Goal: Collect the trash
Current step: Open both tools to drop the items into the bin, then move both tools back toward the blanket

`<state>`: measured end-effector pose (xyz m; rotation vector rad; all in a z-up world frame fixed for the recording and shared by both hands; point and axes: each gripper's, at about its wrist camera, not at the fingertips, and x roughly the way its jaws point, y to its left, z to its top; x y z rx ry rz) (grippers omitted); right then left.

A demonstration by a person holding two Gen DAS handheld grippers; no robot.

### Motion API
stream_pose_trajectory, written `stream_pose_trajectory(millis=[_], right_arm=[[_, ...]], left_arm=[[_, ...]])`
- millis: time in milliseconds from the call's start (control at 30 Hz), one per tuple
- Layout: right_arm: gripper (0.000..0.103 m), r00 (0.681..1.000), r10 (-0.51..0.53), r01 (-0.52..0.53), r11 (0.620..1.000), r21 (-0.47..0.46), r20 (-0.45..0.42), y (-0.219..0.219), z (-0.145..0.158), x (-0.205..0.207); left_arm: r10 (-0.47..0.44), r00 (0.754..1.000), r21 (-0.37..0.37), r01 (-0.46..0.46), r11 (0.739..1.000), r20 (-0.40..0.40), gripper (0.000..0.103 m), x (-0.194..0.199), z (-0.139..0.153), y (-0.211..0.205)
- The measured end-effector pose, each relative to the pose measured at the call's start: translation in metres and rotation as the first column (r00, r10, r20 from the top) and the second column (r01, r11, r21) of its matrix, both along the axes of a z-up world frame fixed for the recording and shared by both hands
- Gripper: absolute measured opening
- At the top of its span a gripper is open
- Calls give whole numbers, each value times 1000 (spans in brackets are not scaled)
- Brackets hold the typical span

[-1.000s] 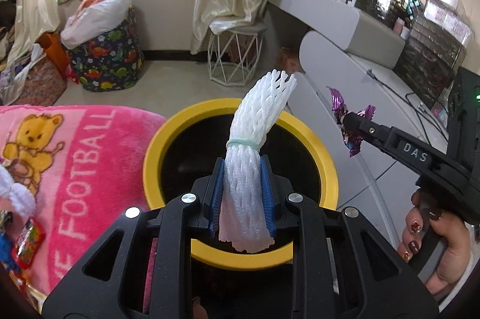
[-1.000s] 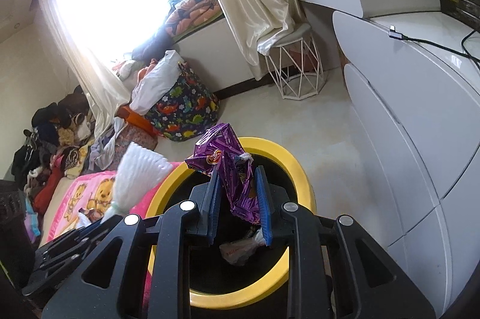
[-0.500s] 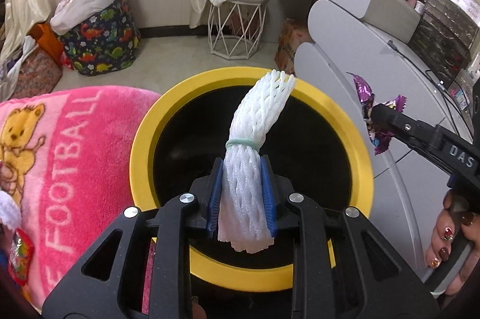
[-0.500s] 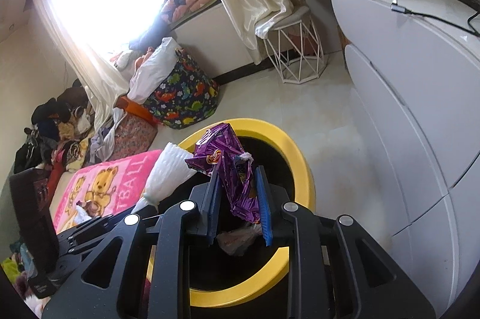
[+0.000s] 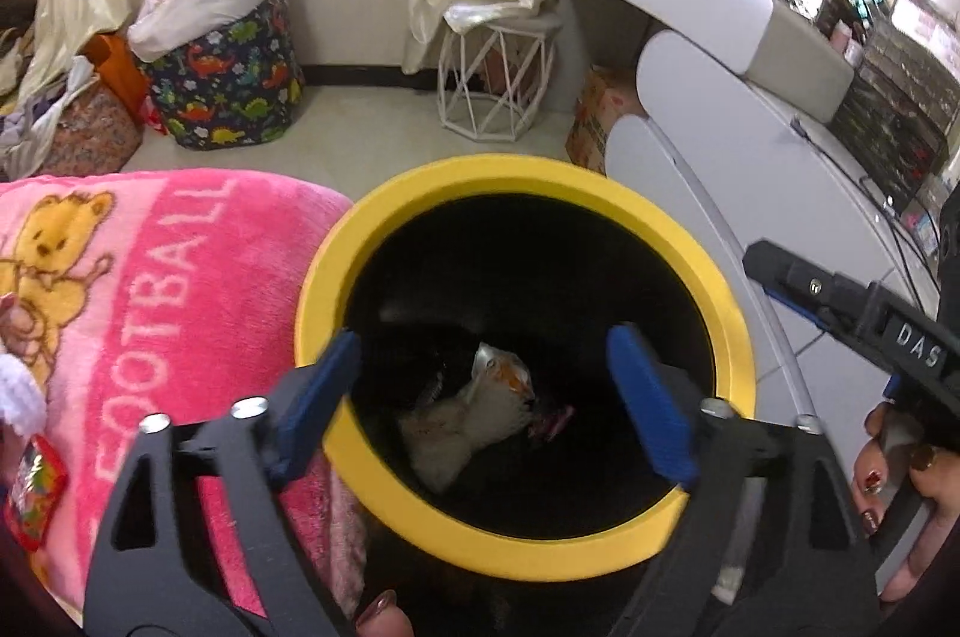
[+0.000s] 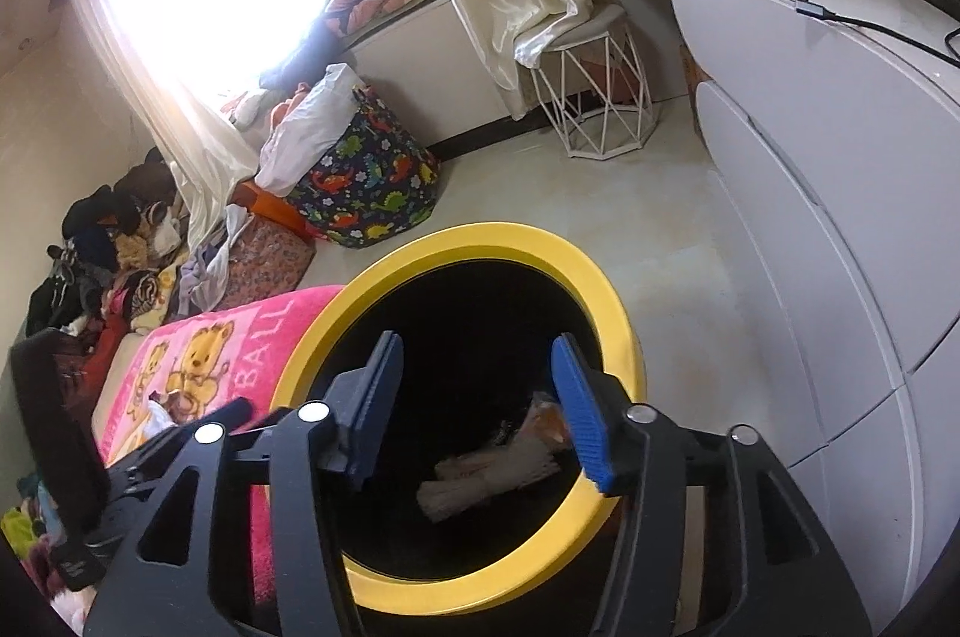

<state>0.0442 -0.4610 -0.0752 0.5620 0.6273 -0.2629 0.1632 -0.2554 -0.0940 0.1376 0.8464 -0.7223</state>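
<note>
A black bin with a yellow rim (image 5: 522, 175) stands below both grippers. My left gripper (image 5: 483, 343) hangs over its mouth, jaws opening wide with nothing between them. A white foam net and a pale wrapper (image 5: 468, 415) lie at the bottom beside a small purple wrapper (image 5: 552, 418). My right gripper (image 6: 476, 346) is over the same bin rim (image 6: 498, 238), its jaws opening and empty, with the dropped trash (image 6: 498, 469) below. In the left wrist view the right gripper (image 5: 774, 271) reaches in from the right, held by a hand (image 5: 900, 469).
A pink blanket (image 5: 150, 277) with a bear print lies left of the bin, with candy wrappers (image 5: 36, 481) at its near edge. A white cabinet (image 6: 840, 193) stands on the right. Beyond are a wire stool (image 5: 492, 85) and a dinosaur-print bag (image 5: 222, 79).
Both grippers went from shut to open. The white foam net left the left gripper and the purple wrapper left the right one; both now lie inside the bin.
</note>
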Motion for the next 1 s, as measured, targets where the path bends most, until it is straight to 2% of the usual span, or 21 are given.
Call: stream_pose_trajectory(millis=[33,267,600,733,1000], right_arm=[[58,1000,-4,4,1000,-4,1,0,1,-1],[69,1000,-12,12,1000,-23,2,3,4,-2],[70,1000,-20,21,999,-46,21,7,14,-5],[70,1000,-10,12,998,-68,25,15,19,-6],[70,999,10,-6,994,-111,33,27,27,-6]], left_arm=[[14,1000,-9,-14,1000,18,93,-2,4,4],[75,997,-38,-74,997,34,93,-8,20,23],[134,990,-74,-130,989,49,93,-27,36,57],[146,985,-62,-141,988,89,93,-35,41,69],[183,976,-87,-173,981,118,93,-43,51,93]])
